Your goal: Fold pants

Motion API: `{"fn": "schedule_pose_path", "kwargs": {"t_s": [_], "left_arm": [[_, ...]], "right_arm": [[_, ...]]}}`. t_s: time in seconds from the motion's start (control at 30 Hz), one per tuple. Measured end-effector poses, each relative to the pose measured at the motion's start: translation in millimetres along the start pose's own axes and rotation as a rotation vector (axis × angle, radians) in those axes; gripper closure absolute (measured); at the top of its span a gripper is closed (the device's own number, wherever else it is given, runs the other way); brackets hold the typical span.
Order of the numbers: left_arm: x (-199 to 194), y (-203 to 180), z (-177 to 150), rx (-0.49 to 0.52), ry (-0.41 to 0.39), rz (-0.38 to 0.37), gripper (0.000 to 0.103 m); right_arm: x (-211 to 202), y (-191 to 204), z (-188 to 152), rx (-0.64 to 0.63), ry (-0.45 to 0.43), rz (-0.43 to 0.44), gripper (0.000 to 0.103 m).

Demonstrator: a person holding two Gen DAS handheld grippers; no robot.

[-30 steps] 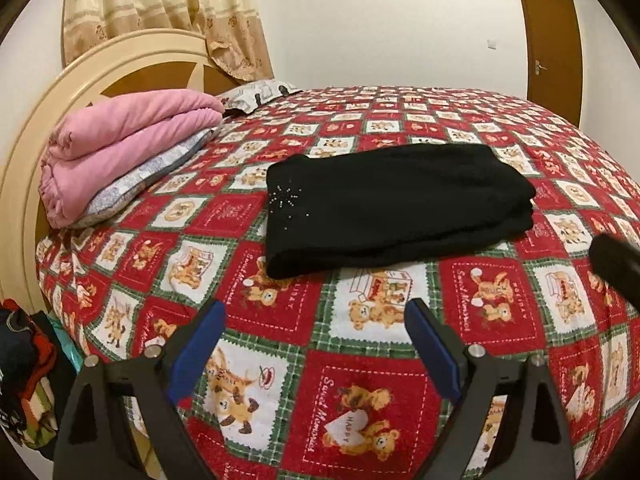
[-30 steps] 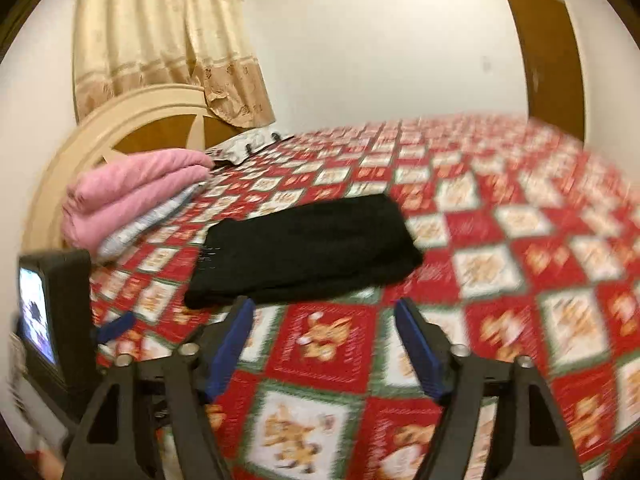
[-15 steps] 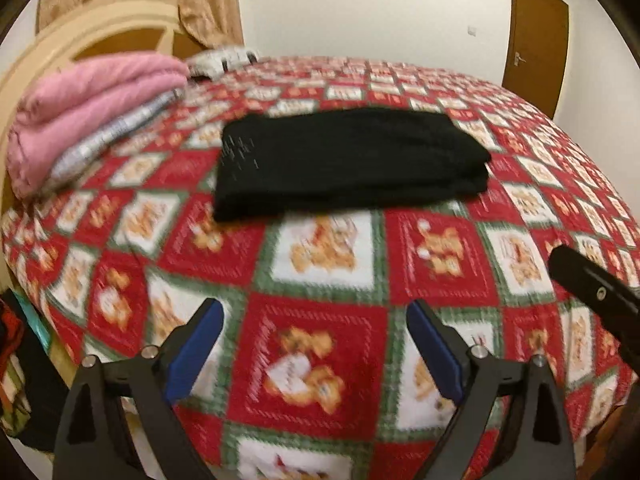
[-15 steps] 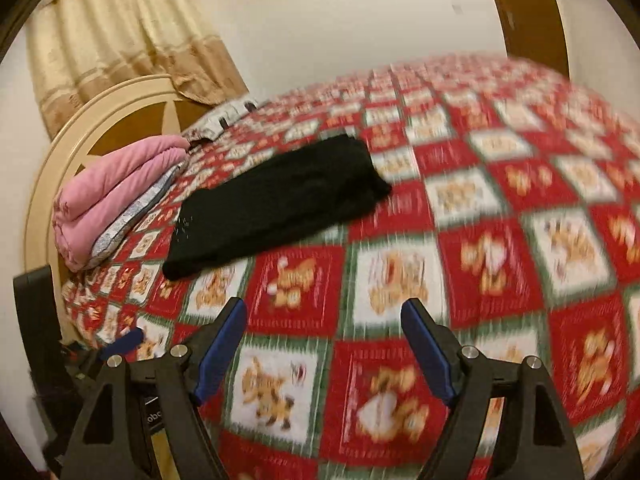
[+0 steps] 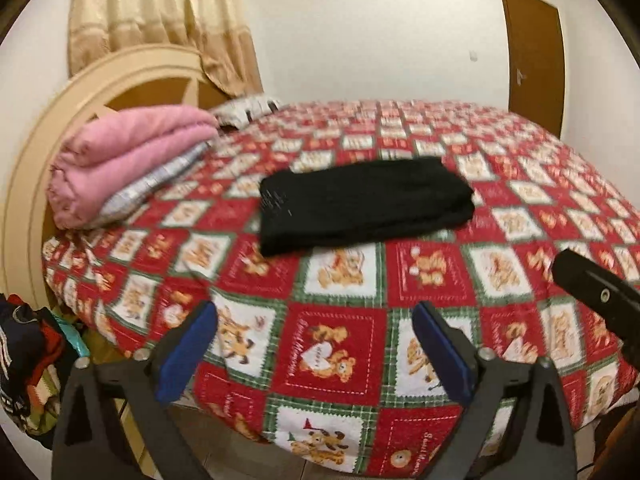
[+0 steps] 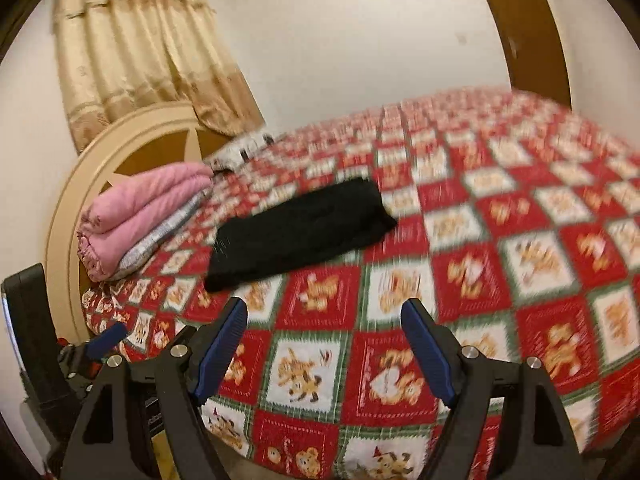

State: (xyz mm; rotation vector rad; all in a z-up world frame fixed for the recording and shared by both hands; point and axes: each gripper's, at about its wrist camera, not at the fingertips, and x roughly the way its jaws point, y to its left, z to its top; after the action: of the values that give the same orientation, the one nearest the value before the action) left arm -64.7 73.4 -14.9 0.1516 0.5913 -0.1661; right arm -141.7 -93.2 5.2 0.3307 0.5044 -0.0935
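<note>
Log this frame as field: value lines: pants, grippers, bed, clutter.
pants: black pants folded into a flat rectangle, lying on bedspread
left gripper: open, empty, at the bed's near edge, apart from pants
right gripper: open, empty, apart from pants
bed: red teddy-bear bedspread
clutter: folded pink blanket by headboard

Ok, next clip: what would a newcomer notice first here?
Probably the loud red teddy-bear bedspread filling the frame, with the folded black pants lying flat in the middle of it. Next, the pink blanket stack by the headboard at left. Both grippers hover off the bed's near edge, jaws open and empty.
</note>
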Motion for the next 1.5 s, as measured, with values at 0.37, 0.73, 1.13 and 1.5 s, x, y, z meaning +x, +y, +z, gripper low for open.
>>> {"fn": "schedule_pose_path", "kwargs": {"t_s": [0.37,0.73,1.13,1.5], "left_arm": [[-52,20,7,-0.043,-0.155,0.013,0.0],[-78,25,10,-0.053,-0.242,0.052,0.0],[-79,19,10,-0.029,-0.235,0.067,0.0],[-78,17,10,-0.024,-0.229,0.064,0.0]], "right_arm": [[-67,29,14,-0.092,-0.236,-0.039,0.022],[-88,42,11,-0.137,-0.329,-0.056,0.016],[-86,34,12,-0.103,-0.316,-0.063,0.016],[-84,36,10,-0.106,-0.303,-0.066,0.016]]}}
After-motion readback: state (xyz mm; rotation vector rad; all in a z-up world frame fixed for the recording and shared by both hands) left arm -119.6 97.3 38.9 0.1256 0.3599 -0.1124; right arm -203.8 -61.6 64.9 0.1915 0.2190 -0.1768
